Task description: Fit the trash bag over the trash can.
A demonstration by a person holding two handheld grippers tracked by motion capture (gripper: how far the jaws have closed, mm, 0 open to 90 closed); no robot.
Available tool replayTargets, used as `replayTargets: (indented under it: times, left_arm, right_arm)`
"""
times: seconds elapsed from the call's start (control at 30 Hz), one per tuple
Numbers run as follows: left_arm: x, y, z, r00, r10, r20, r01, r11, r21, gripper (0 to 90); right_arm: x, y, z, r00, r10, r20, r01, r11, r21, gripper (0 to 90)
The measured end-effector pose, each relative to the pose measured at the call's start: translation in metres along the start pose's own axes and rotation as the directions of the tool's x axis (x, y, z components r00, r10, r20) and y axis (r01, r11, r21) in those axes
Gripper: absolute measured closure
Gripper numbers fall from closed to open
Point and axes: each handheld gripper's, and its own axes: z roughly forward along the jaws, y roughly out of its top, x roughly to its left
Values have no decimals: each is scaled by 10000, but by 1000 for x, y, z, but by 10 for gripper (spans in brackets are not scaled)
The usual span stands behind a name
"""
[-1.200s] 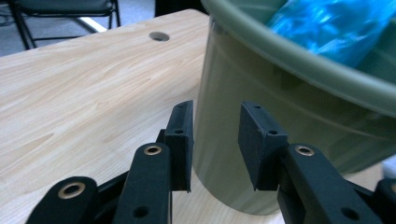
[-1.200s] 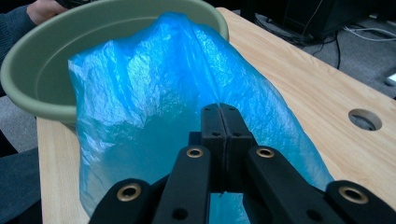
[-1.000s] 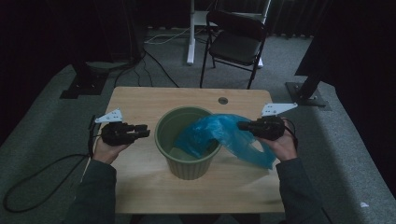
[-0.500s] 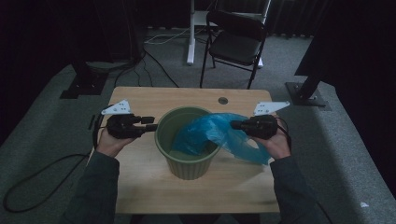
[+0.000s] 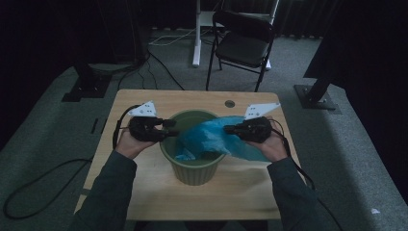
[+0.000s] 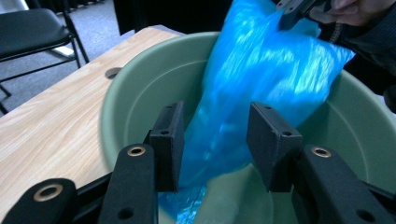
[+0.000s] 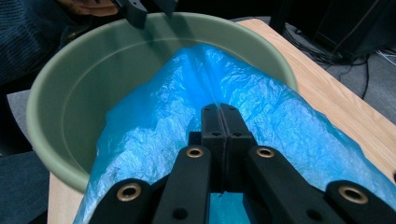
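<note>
A pale green bucket (image 5: pixel 195 171) stands mid-table with a blue plastic bag (image 5: pixel 211 137) draped from its right rim down into it. My right gripper (image 5: pixel 227 129) sits over the right rim, shut on a fold of the bag (image 7: pixel 154 121); its jaws (image 7: pixel 219 109) meet with film pinched between them. My left gripper (image 5: pixel 175 131) hovers at the left rim, open. Its jaws have just been opening, and its pads (image 6: pixel 170 126) stand apart from the bag (image 6: pixel 261 79), which hangs between and beyond them inside the bucket (image 6: pixel 140 88).
The wooden table (image 5: pixel 144 192) has a small round hole (image 5: pixel 230 103) near its far edge. A black folding chair (image 5: pixel 243 43) stands behind the table. Cables trail over the grey carpet at left, and stand bases sit at both sides.
Both hands came in toward the bucket. The left gripper travelled right to the left rim with its jaws widening. The right gripper carried the bag leftward over the bucket.
</note>
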Motion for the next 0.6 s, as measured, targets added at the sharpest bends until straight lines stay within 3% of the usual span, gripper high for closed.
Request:
replayTargets:
  times: [0.33, 0.6]
  left_arm:
    - [-14, 17, 22, 9983, 552, 181, -557, 9979, 340, 543]
    - [-25, 23, 37, 9955, 924, 215, -937, 9933, 676, 542]
  right_arm:
    - [12, 18, 20, 9982, -442, -409, 448, 9989, 129, 899]
    - [15, 25, 29, 9980, -394, -504, 401, 9991, 125, 899]
